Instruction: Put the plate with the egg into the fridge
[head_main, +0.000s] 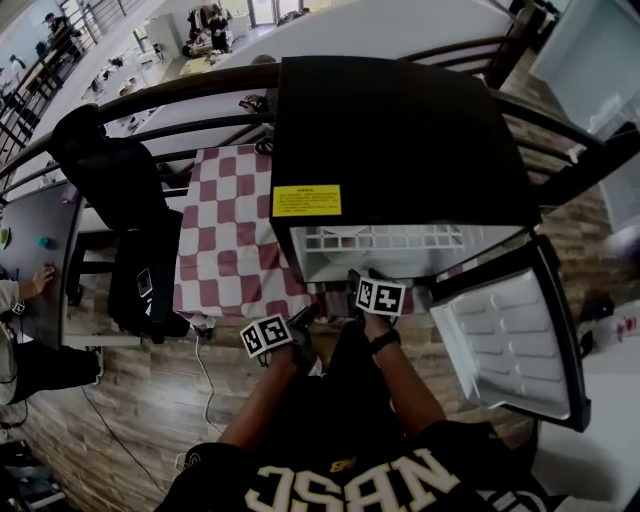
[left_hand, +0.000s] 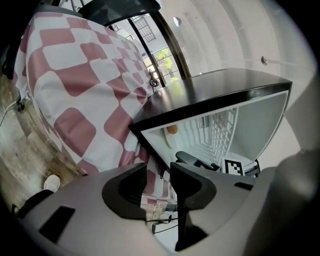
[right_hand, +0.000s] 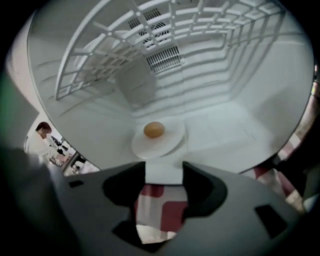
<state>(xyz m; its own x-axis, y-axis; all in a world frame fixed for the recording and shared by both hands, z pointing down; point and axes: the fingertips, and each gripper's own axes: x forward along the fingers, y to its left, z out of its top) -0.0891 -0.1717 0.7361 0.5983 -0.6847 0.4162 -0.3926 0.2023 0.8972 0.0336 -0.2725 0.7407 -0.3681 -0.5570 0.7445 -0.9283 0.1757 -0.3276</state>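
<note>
Your right gripper (right_hand: 164, 176): jaws wide, nothing gripped. Only the checked tablecloth (right_hand: 161, 210) shows through the gap below. Your left gripper (left_hand: 159, 175): narrower gap, also empty. It sits outside the fridge (head_main: 400, 130), at 8 o'clock from the right one in the head view. The plate (right_hand: 169, 142) is at 12 o'clock just past the right jaw tips, flat on the fridge floor near the front edge and clear of the pads. The egg (right_hand: 154, 130) rests on it. The wire shelf (right_hand: 125, 55) is above and further in. The fridge door (head_main: 510, 340) hangs open at 4 o'clock.
</note>
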